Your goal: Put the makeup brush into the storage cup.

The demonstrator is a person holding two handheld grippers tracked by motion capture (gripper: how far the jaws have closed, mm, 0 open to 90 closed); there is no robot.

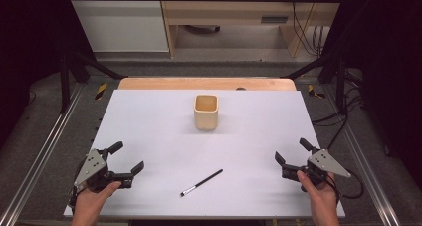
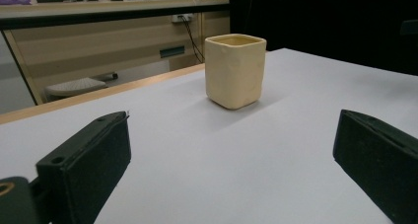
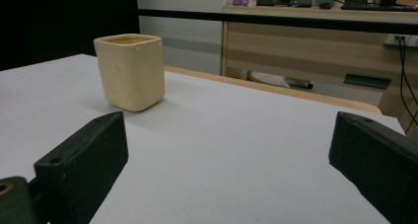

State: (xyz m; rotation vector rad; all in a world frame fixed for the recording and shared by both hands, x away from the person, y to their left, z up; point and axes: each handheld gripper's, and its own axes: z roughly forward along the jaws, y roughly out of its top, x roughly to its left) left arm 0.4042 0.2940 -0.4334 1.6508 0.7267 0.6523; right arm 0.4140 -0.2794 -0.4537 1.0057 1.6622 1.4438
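Observation:
A cream square cup (image 1: 206, 111) stands upright at the far middle of the white table (image 1: 149, 121); it also appears ahead in the left gripper view (image 2: 235, 71) and the right gripper view (image 3: 130, 71). A thin black brush with a pale tip (image 1: 201, 182) lies near the front edge, between the hands. My left gripper (image 1: 126, 158) rests at the front left, open, nothing between its jaws (image 2: 231, 165). At the front right my right gripper (image 1: 293, 152) is open too, its jaws wide apart (image 3: 226, 165).
A wooden strip (image 1: 206, 83) borders the table's far edge. Beyond it stand a wooden desk (image 1: 234, 12) and hanging cables (image 1: 308, 32). Metal rails (image 1: 40, 151) run along both sides of the table.

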